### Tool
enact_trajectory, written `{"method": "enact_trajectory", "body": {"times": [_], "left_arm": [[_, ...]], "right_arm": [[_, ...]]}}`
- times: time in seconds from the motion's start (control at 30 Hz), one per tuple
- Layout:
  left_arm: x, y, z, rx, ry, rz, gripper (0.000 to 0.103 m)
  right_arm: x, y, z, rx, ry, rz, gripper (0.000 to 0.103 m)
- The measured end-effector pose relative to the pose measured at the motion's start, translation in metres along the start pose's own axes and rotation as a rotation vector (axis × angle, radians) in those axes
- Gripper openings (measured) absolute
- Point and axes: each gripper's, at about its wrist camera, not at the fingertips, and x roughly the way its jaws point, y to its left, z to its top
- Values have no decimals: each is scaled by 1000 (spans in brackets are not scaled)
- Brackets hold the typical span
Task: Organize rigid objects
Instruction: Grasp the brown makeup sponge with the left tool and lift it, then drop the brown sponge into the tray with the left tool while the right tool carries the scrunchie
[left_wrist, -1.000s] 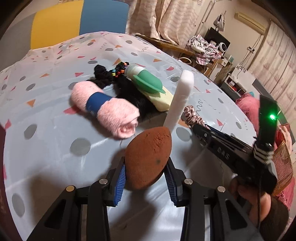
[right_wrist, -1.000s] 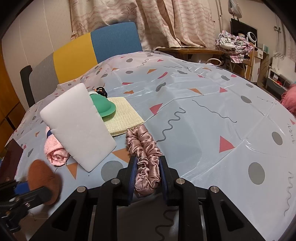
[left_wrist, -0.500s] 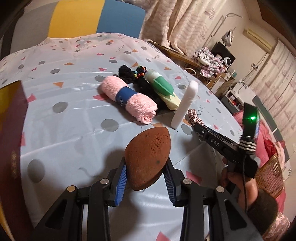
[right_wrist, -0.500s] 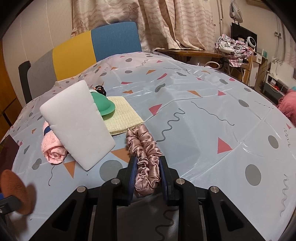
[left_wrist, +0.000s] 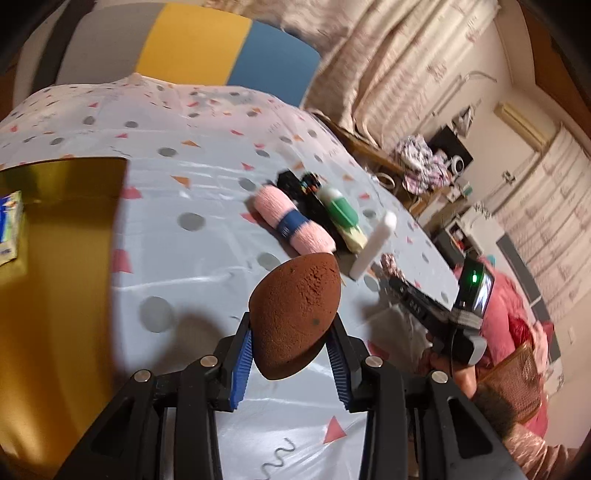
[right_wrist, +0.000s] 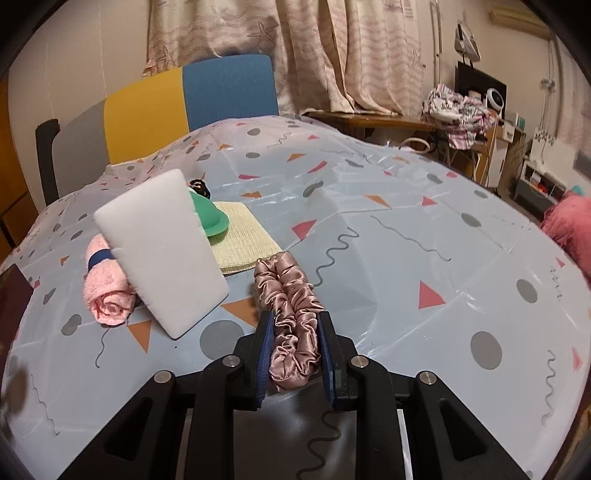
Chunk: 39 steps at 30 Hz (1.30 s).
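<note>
While left hand-held gripper (left_wrist: 291, 356) clamps porous egg-shaped sponge (left_wrist: 295, 314), right hand-held gripper (right_wrist: 295, 354) pinches ruched satin scrunchie (right_wrist: 290, 314)

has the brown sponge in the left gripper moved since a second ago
Yes. The brown sponge has drawn away from the pink towel roll, toward the gold box.

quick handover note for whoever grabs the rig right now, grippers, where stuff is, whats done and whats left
Left gripper: shut on the brown sponge, held above the table beside the gold box.
Right gripper: shut on the pink scrunchie, low over the tablecloth.
On the table: white foam block, rolled pink towel, green cap on the yellow cloth.
Done: both items picked.
Left: probably place them, then sort the rest.
</note>
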Motion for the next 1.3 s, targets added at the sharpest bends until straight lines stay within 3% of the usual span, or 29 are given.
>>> {"method": "enact_trajectory", "body": {"times": [0.27, 0.47, 0.6, 0.97, 1.1, 1.2, 1.3], "left_arm": [[-33, 52, 17, -86, -56, 54, 37], [-41, 105, 39, -188, -52, 97, 38], [-35, 135, 53, -236, -22, 128, 38], [-13, 192, 80, -309, 44, 265, 40], [-14, 201, 85, -315, 32, 296, 51], [-23, 199, 88, -307, 9, 319, 73], [-37, 198, 86, -319, -31, 283, 75]], "right_arm": [[-16, 7, -6, -15, 11, 2, 22], [-44, 19, -21, 33, 20, 57, 22], [-69, 38, -22, 50, -9, 121, 22], [-120, 129, -8, -63, -62, 362, 22], [-127, 156, -9, -105, -50, 428, 22], [-130, 167, -13, -125, -38, 452, 22], [-131, 178, -18, -143, -20, 473, 22]]}}
